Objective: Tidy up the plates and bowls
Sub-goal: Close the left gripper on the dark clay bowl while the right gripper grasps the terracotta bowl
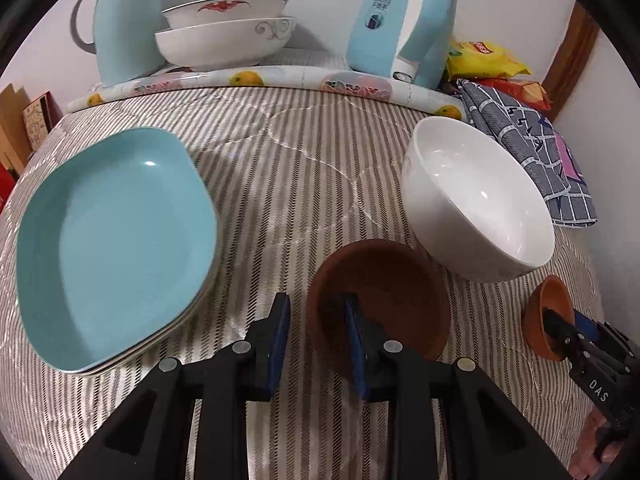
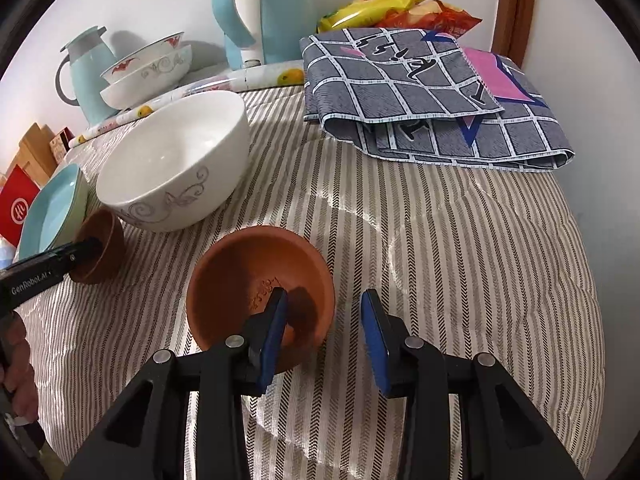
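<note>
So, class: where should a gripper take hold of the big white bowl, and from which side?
Grip the white bowl by its rim, one finger inside and one outside. It stands upright and open, too wide to span. Come from above at the near edge; nothing blocks that side.

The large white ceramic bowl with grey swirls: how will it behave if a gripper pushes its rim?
The large white ceramic bowl looks tall on a narrow base, so it may tip. Its glossy glaze probably slips against jaws. The striped padded cloth beneath looks soft, so it may rock rather than slide.
</note>
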{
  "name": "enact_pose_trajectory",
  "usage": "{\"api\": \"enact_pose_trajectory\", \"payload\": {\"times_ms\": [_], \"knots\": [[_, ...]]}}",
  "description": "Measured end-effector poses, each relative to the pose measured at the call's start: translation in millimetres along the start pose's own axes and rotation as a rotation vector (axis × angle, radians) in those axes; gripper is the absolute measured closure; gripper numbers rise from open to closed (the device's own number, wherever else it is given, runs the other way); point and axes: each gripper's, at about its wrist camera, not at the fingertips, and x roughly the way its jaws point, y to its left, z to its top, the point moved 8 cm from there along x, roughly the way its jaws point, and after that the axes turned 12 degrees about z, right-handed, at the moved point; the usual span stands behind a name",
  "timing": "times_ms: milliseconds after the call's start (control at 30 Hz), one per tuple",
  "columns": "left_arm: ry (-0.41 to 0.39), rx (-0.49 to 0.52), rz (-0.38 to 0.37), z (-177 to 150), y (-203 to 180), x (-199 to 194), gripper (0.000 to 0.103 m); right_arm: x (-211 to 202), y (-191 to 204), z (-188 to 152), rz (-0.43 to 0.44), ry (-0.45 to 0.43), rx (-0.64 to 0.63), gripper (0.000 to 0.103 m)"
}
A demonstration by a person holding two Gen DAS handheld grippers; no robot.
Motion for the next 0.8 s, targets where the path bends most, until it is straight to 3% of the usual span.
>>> {"api": "enact_pose_trajectory", "payload": {"times_ms": [333,800], "knots": [[-0.052,-0.015,-0.021,3.4,-1.5,1.7,0.076,2.4,-2.1,2.7,0.017,-0.029,0.025,0.063],[-0.048,-0.017,-0.039,4.1,-1.2,2.5,0.077,3.5,-2.7,2.2,0.011,-0.042,0.039,0.061]]}}
